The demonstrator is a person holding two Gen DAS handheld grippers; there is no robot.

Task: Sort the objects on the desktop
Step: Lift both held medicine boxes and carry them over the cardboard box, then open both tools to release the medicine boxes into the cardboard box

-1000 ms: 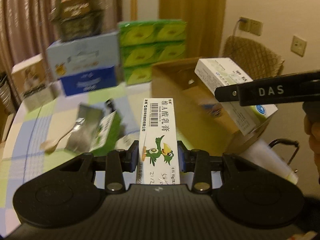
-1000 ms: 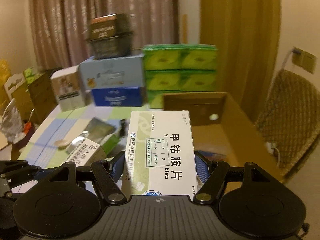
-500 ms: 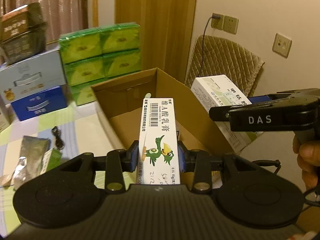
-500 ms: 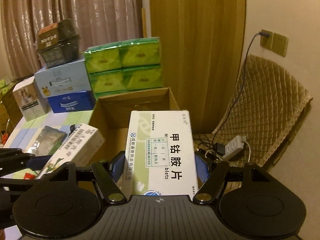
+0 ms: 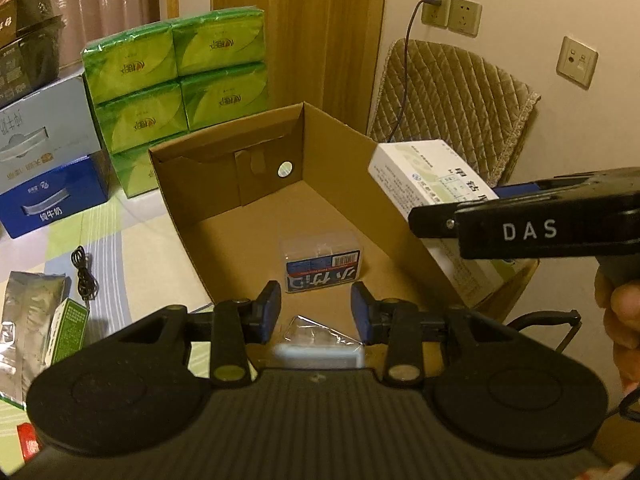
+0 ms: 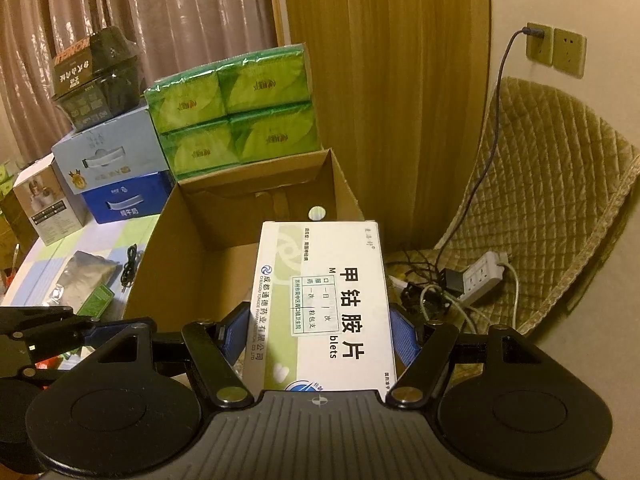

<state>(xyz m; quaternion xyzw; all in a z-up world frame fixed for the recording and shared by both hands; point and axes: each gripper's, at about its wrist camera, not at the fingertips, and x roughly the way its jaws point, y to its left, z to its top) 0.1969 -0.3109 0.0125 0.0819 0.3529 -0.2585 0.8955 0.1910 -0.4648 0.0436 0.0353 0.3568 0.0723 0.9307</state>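
Note:
An open cardboard carton (image 5: 240,184) (image 6: 168,248) stands on the table's right end. A small clear case with a blue label (image 5: 324,268) lies on its floor. My left gripper (image 5: 316,308) hovers over the carton's near part, its blue pads apart with nothing between them. A blurred white shape (image 5: 318,354) and a bit of clear plastic (image 5: 316,330) show just below the pads; I cannot tell what they are. My right gripper (image 6: 316,332) (image 5: 520,216) is shut on a white and green medicine box (image 6: 324,300) (image 5: 420,176), held above the carton's right wall.
Green tissue packs (image 5: 176,72) and blue milk cartons (image 5: 52,184) are stacked behind the carton. A foil pouch (image 5: 28,312), a small green box (image 5: 68,328) and a black cable (image 5: 84,276) lie to the left. A quilted chair (image 6: 552,200) with a power strip (image 6: 480,276) is at the right.
Both grippers swung right, over the carton. The narrow white box with the green bird is no longer between the left pads. The right keeps its medicine box.

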